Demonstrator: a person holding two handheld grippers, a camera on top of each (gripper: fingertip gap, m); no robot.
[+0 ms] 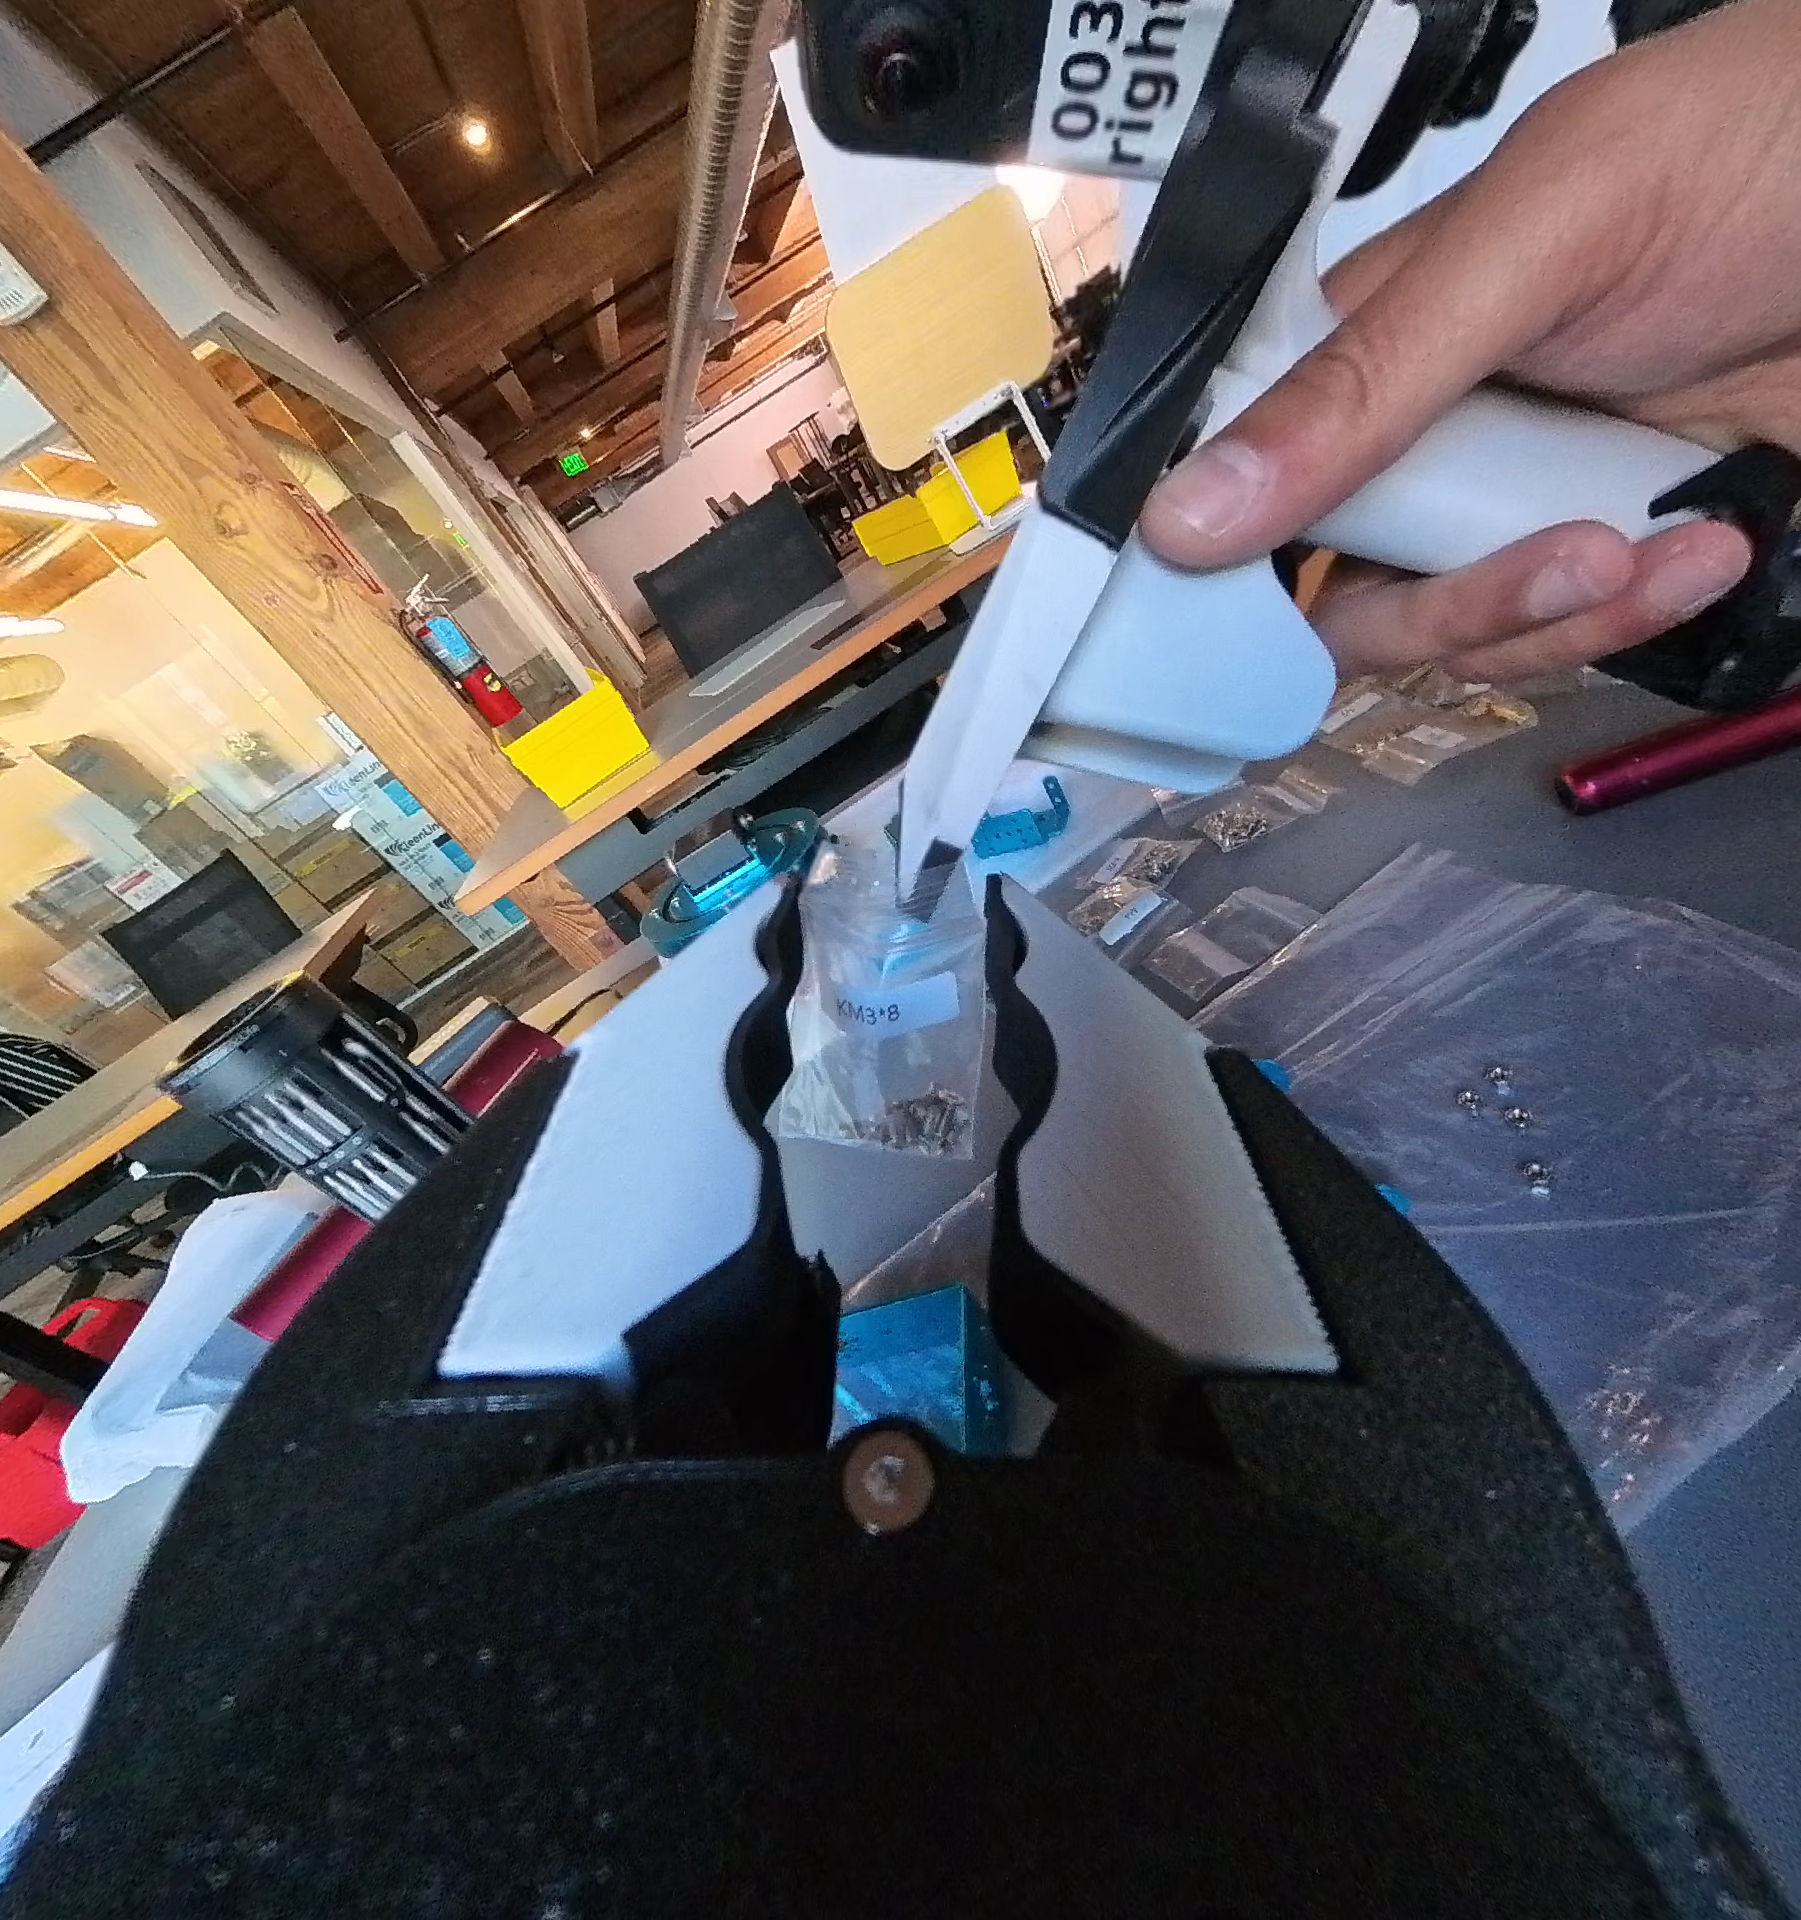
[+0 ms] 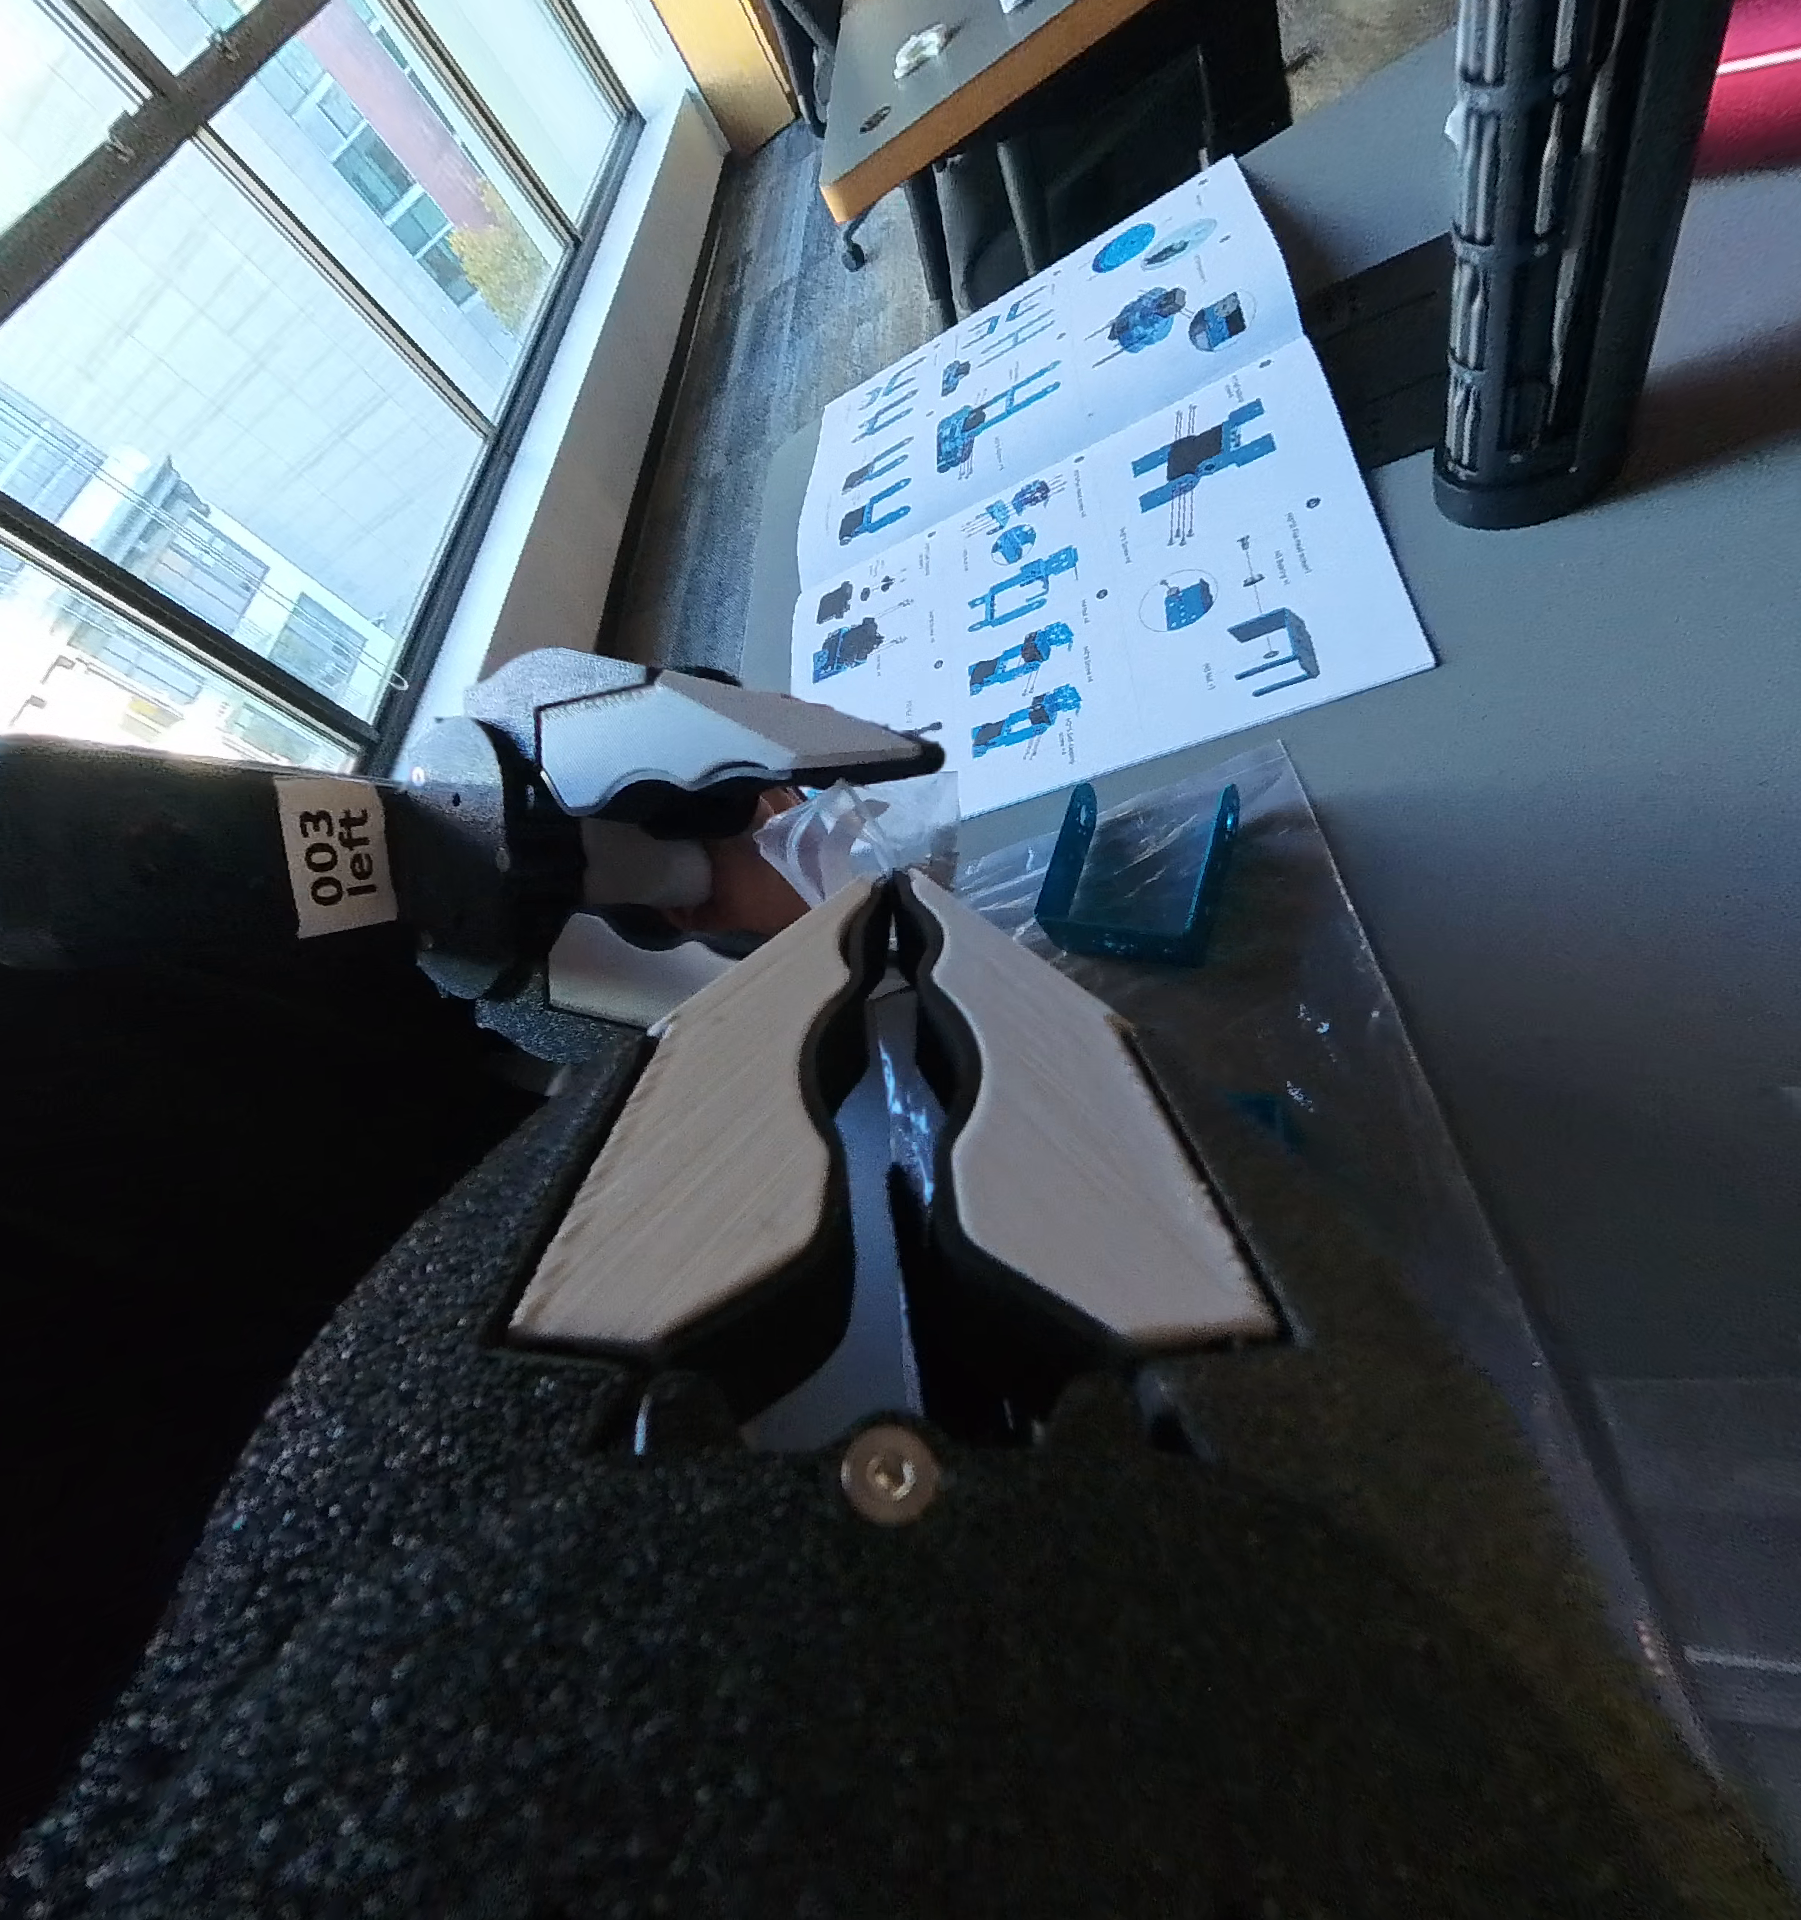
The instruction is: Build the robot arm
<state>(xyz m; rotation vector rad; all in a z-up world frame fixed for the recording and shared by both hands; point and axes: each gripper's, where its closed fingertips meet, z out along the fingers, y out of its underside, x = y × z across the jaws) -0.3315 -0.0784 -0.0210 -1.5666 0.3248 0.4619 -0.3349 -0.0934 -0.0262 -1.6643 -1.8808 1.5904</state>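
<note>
The grey worktable (image 2: 1561, 935) carries an open instruction booklet (image 2: 1104, 499). Just beside the booklet, the small clear plastic bag of screws (image 1: 880, 1049) hangs between the left gripper (image 1: 891, 904) fingers, apparently clamped at its side edges. The right gripper (image 2: 891, 883), fingers closed, pinches the bag's top lip. Keep the bag upright; pull gently to prevent spillage.

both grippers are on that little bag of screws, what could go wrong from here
1. The left hand-held gripper holds the small clear bag by its sides, while the right hand-held gripper pinches its top edge. Pulling apart could tear the thin plastic.
2. The screws sit loose at the bag's bottom. If it opens suddenly or tips, they may scatter onto the plastic sheet, where loose nuts already lie.
</note>
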